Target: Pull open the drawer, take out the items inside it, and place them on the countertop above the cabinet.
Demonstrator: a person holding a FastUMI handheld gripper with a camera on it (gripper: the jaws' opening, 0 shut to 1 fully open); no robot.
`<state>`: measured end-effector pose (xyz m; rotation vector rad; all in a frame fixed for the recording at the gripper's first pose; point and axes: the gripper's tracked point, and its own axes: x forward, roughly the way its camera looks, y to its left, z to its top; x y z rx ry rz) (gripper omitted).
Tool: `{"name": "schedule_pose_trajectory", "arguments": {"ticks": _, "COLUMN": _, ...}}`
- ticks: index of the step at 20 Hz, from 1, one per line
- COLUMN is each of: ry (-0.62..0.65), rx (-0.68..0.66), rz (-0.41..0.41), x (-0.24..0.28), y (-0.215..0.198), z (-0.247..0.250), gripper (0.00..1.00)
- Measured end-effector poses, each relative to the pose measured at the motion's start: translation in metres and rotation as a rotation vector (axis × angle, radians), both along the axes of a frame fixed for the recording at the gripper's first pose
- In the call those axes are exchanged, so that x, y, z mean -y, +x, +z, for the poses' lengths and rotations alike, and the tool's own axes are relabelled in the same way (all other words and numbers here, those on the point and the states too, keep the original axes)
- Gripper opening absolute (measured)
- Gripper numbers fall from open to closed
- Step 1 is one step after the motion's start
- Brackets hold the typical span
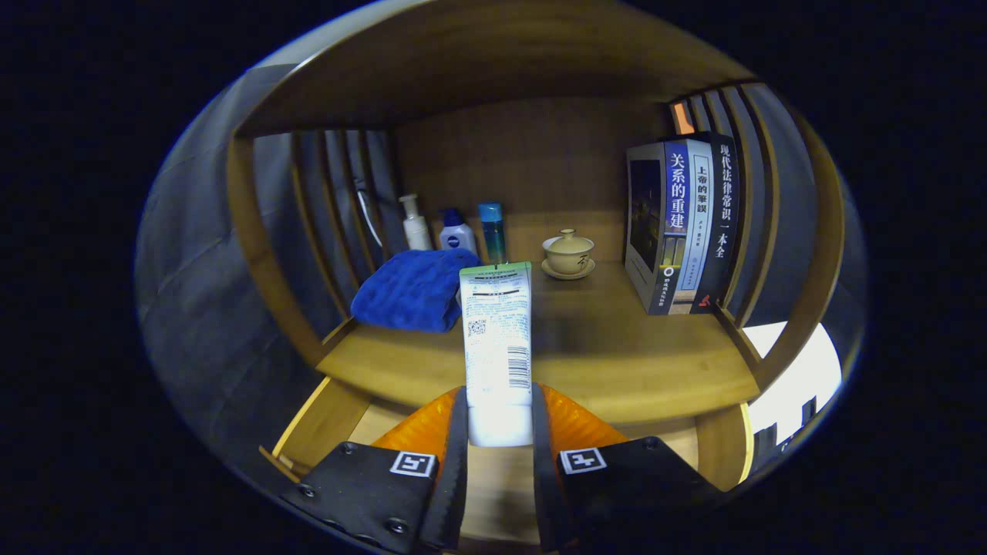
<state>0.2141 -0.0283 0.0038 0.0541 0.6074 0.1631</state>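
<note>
Both fingers of the hand-held gripper (500, 432) clamp a tube (497, 339), hiding its cap end.

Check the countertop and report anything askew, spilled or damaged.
Nothing stands out. The gripper is shut on the upright tube. Beyond it the blue towel, three bottles, lidded cup and books stand orderly, with no spill.

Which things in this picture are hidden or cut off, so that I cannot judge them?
- Open drawer, gripper view: the gripper and the tube it clamps cover its inside.
- Tube's cap end: hidden between the fingers.
- White pump bottle: base behind the blue towel.
- Books: the far ones are behind the nearest.
</note>
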Motion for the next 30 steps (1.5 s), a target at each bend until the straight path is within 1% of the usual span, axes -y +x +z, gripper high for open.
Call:
{"name": "schedule_pose_trajectory", "arguments": {"ticks": 3, "ry": 0.004, "rx": -0.068, "rz": -0.046, "x": 0.001, "y": 0.026, "z": -0.030, "gripper": 0.45}}
{"name": "schedule_pose_trajectory", "arguments": {"ticks": 6, "ry": 0.010, "rx": -0.127, "rz": -0.073, "x": 0.002, "y": 0.030, "z": -0.050, "gripper": 0.45}}
{"name": "schedule_pose_trajectory", "arguments": {"ticks": 10, "ry": -0.001, "rx": -0.118, "rz": -0.092, "x": 0.005, "y": 0.036, "z": -0.051, "gripper": 0.46}}
{"name": "schedule_pose_trajectory", "arguments": {"ticks": 11, "ry": -0.002, "rx": -0.116, "rz": -0.095, "x": 0.005, "y": 0.037, "z": -0.051, "gripper": 0.49}}
{"name": "schedule_pose_trajectory", "arguments": {"ticks": 16, "ry": -0.007, "rx": -0.104, "rz": -0.104, "x": 0.008, "y": 0.039, "z": -0.049, "gripper": 0.55}}
{"name": "schedule_pose_trajectory", "arguments": {"ticks": 20, "ry": -0.018, "rx": -0.092, "rz": -0.108, "x": 0.008, "y": 0.038, "z": -0.048, "gripper": 0.99}}
{"name": "schedule_pose_trajectory", "arguments": {"ticks": 23, "ry": -0.024, "rx": -0.053, "rz": -0.109, "x": 0.010, "y": 0.034, "z": -0.033, "gripper": 0.99}}
{"name": "schedule_pose_trajectory", "arguments": {"ticks": 24, "ry": -0.017, "rx": -0.020, "rz": -0.109, "x": 0.009, "y": 0.033, "z": -0.024, "gripper": 0.99}}
{"name": "schedule_pose_trajectory", "arguments": {"ticks": 27, "ry": -0.013, "rx": 0.115, "rz": -0.097, "x": 0.009, "y": 0.020, "z": 0.016, "gripper": 0.99}}
{"name": "schedule_pose_trajectory", "arguments": {"ticks": 30, "ry": -0.062, "rx": 0.244, "rz": -0.076, "x": 0.018, "y": -0.008, "z": 0.055, "gripper": 0.98}}
